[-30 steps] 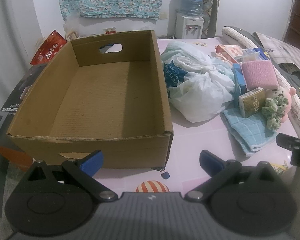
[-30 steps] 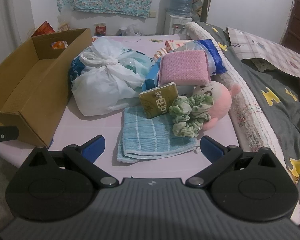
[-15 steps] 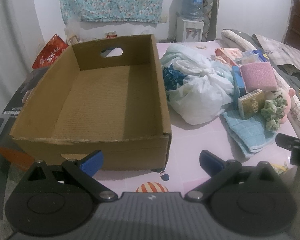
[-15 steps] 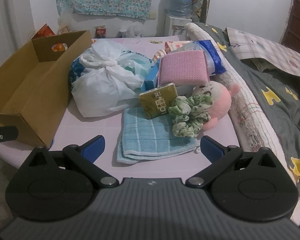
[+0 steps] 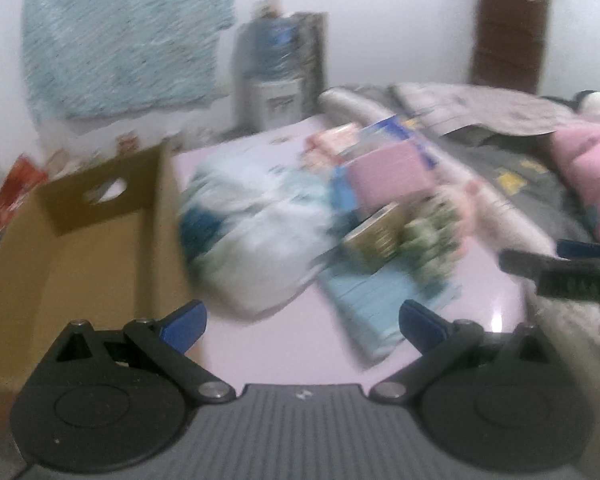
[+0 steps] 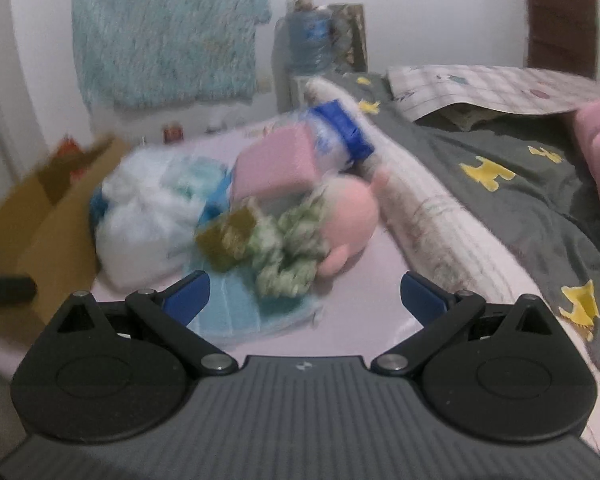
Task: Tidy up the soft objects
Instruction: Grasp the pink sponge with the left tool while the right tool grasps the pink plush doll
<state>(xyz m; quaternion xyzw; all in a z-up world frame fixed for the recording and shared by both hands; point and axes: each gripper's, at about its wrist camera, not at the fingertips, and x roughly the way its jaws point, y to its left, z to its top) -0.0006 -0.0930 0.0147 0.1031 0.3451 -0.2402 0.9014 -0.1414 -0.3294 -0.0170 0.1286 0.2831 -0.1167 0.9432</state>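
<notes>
- Both views carry heavy motion blur; the white plastic bag (image 5: 256, 236) and the green scrunchie (image 6: 288, 252) are smeared and text is unreadable.
- Each gripper body in the foreground stays sharp.
- Lighting is soft, dim and even indoors; shadows are faint.
- One small glare spot sits on the pink table (image 5: 496, 322).
- Fisheye bending curves the frame edges, and the corners are dark.

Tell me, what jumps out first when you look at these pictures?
The pile of soft things in the middle of the pink table: a round pink plush toy with a green scrunchie lying against it, both on a blue towel. To their left sits a big knotted white plastic bag, and further left an open cardboard box. Both pictures are blurry.
</notes>
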